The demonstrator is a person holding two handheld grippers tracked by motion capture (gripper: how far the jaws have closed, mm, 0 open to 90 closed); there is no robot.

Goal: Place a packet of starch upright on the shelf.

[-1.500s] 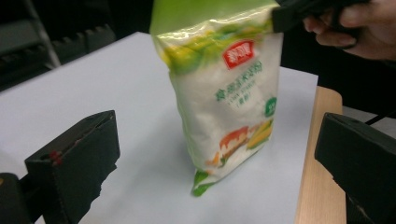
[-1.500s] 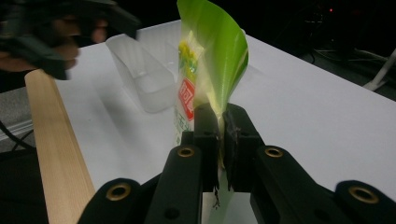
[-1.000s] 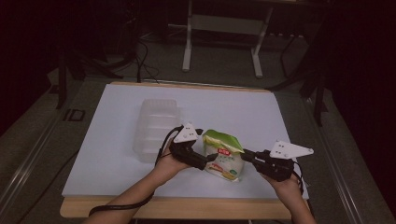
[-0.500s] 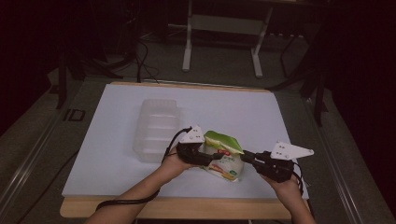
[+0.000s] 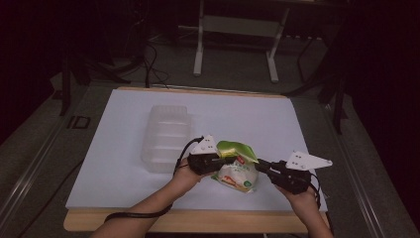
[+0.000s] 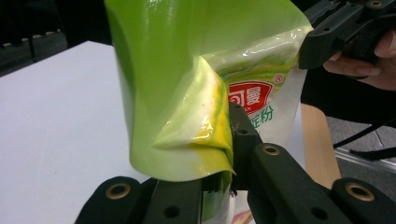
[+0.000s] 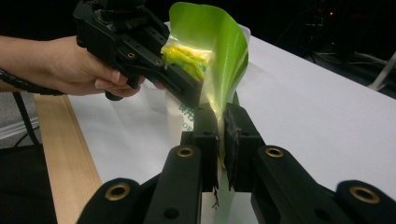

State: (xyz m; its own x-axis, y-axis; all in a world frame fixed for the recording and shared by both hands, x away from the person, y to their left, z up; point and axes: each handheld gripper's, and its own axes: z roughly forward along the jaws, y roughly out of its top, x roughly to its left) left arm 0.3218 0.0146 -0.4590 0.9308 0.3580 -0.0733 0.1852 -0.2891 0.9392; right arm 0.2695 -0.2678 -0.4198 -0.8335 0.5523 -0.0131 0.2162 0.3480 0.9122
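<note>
A green and white snack bag with a red logo stands near the table's front edge, between my two grippers. My left gripper comes at it from the left. Its jaws have just been closing and are now shut on the bag's folded green top, as the left gripper view shows close up. From the right, my right gripper is shut on the same bag's upper edge. In the right gripper view the thin film sits pinched between its pads, with the left gripper just beyond.
A clear ribbed plastic container lies on the white table, left of and behind the bag. The wooden front edge runs below my hands. A metal stand and cables sit on the dark floor beyond the table.
The left gripper's jaws have closed on the bag's green top, which is now bent over. The right gripper has stayed where it was, shut on the bag.
</note>
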